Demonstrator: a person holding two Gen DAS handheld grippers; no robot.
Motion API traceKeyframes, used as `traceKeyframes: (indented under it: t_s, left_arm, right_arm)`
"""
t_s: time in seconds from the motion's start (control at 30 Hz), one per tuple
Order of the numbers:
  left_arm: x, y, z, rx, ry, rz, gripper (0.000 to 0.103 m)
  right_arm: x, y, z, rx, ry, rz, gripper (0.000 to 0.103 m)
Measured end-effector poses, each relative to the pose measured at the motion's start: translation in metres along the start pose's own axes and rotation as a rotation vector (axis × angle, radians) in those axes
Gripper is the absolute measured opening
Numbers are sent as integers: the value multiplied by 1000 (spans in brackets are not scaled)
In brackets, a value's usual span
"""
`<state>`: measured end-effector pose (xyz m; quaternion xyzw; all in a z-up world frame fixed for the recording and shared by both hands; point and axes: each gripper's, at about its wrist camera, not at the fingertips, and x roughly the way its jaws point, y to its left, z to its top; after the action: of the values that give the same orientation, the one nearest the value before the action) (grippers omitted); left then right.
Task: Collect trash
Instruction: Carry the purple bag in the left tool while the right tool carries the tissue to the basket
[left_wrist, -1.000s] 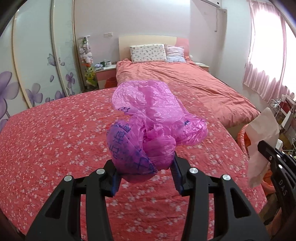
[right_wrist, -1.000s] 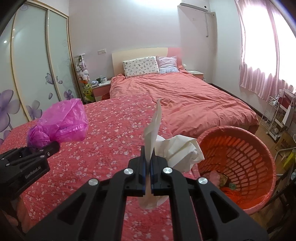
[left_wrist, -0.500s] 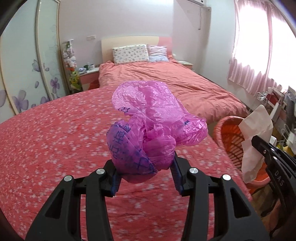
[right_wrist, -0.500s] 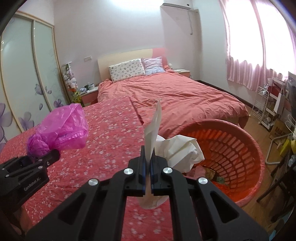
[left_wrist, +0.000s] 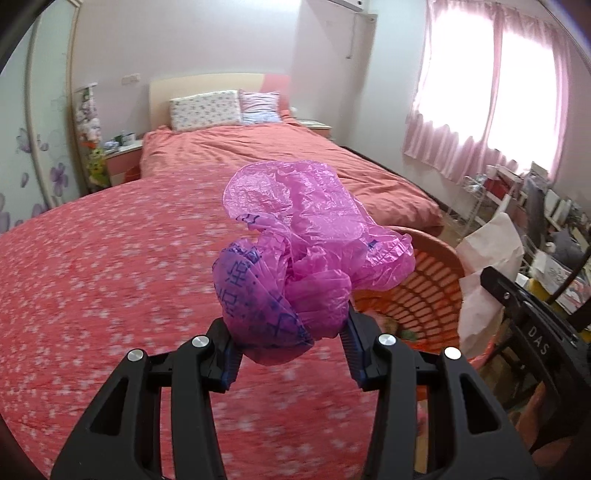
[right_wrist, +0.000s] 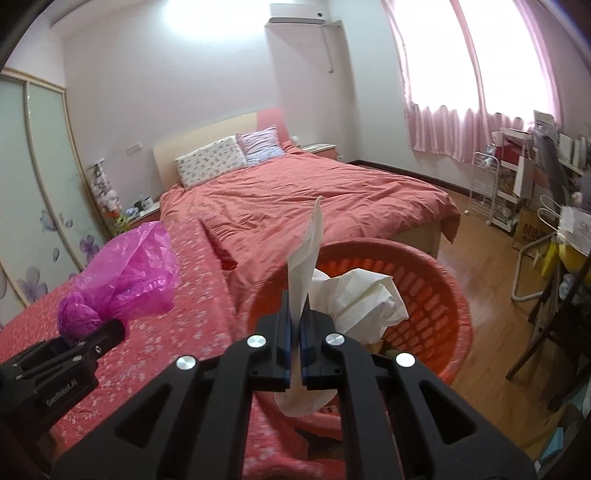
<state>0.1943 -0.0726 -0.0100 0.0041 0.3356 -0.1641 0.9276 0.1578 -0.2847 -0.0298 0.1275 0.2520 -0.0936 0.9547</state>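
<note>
My left gripper (left_wrist: 290, 341) is shut on a crumpled pink plastic bag (left_wrist: 306, 254) with blue print, held above the flowered red bedspread (left_wrist: 110, 266). In the right wrist view the same pink bag (right_wrist: 129, 269) and left gripper (right_wrist: 92, 334) show at the left. My right gripper (right_wrist: 294, 334) is shut on a crumpled white paper (right_wrist: 354, 295), which hangs over the orange plastic basket (right_wrist: 436, 302). From the left wrist view the basket (left_wrist: 424, 291) lies just right of the bag, with the white paper (left_wrist: 487, 266) beside it. Some trash lies at the basket's bottom.
A second bed with a coral cover (right_wrist: 314, 199) and pillows (right_wrist: 210, 162) stands beyond. A wardrobe with flower decals (right_wrist: 44, 192) fills the left wall. Wood floor (right_wrist: 480, 236), a white rack (right_wrist: 491, 192) and cluttered furniture (right_wrist: 561, 229) are at the right under pink curtains.
Both grippers have swung to the right with their loads. The basket has come from the right edge to just beside the bag and under the white paper. Neither grip has altered.
</note>
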Motion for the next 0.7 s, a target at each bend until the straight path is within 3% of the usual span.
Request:
traceKeyframes:
  t_s: [0.23,0.7]
  left_arm:
    - [11,-26,8,18,-10,-85,46]
    - [41,-59,14,67,23,-170,47]
  right_arm:
    - [-3,-26,7,26,-35,-11,5]
    - [13,-61,13,88,-33,-2,6]
